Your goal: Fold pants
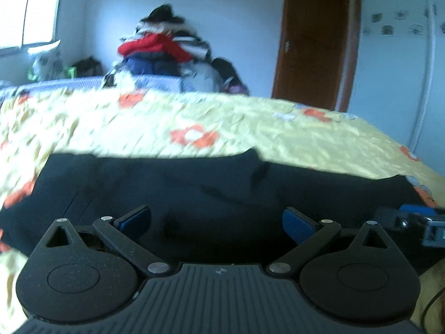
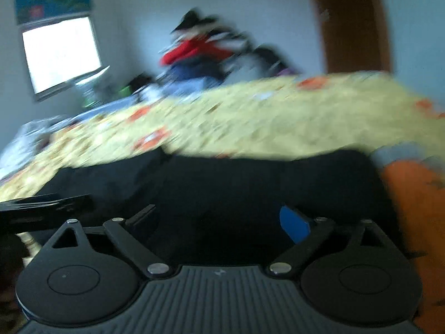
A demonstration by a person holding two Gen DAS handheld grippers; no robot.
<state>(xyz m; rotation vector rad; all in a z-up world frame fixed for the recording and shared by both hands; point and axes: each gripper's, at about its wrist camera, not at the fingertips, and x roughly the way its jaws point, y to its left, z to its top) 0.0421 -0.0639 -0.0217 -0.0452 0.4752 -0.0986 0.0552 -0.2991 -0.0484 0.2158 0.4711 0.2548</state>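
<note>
Two grippers agape over matte pants [image 1: 194, 189] (creased).

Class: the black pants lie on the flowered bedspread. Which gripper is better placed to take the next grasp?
Probably the left gripper: its open jaws sit squarely over the black pants. The right gripper, also open, sits nearer the pants' end, its view motion-blurred.
</note>
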